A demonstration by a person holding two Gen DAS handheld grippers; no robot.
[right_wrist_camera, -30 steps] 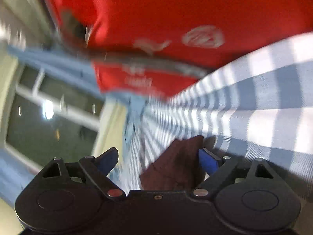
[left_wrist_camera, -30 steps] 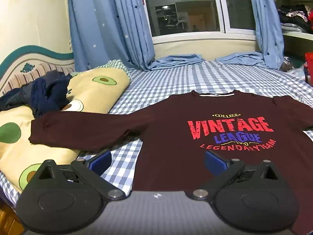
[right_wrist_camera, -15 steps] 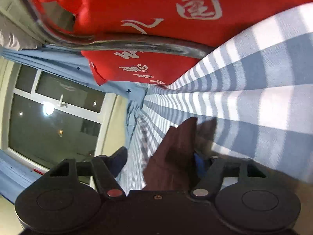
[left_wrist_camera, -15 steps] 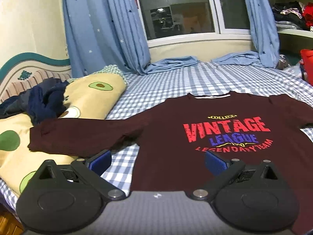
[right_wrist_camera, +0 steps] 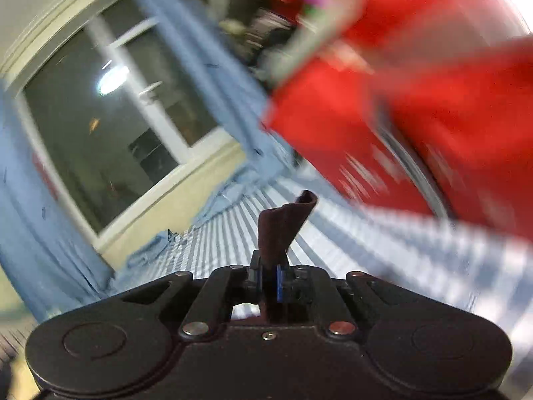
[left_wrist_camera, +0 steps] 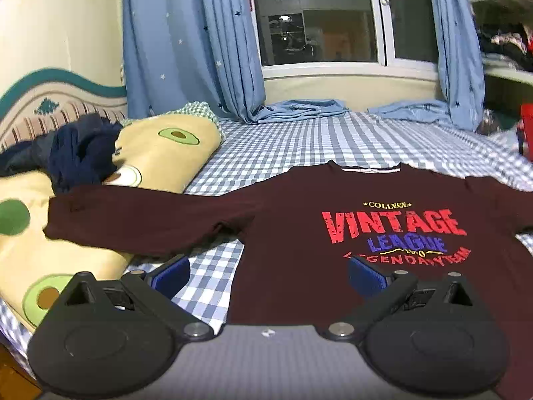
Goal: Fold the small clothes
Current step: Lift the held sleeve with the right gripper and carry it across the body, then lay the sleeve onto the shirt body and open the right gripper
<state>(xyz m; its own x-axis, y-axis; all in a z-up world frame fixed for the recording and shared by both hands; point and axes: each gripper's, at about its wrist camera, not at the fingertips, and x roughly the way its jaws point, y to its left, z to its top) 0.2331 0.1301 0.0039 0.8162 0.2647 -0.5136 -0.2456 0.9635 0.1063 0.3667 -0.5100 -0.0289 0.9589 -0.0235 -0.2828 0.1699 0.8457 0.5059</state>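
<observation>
A dark maroon long-sleeved shirt (left_wrist_camera: 333,233) with red "VINTAGE LEAGUE" print lies face up on the blue checked bed (left_wrist_camera: 299,140). Its left sleeve (left_wrist_camera: 133,220) stretches out over an avocado-print pillow. My left gripper (left_wrist_camera: 266,273) is open and empty, hovering over the shirt's lower left hem. My right gripper (right_wrist_camera: 268,270) is shut on the end of the shirt's other sleeve (right_wrist_camera: 279,226), which sticks up between the blue pads. The right wrist view is blurred by motion.
An avocado-print pillow (left_wrist_camera: 156,153) with dark blue clothes (left_wrist_camera: 80,150) on it lies at the left. Blue curtains (left_wrist_camera: 186,43) and a window (left_wrist_camera: 316,16) stand behind the bed. A red bag (right_wrist_camera: 416,100) is close to the right gripper.
My right gripper has closed on the sleeve end and lifted it, swinging its view toward the window. My left gripper has risen slightly and stays open.
</observation>
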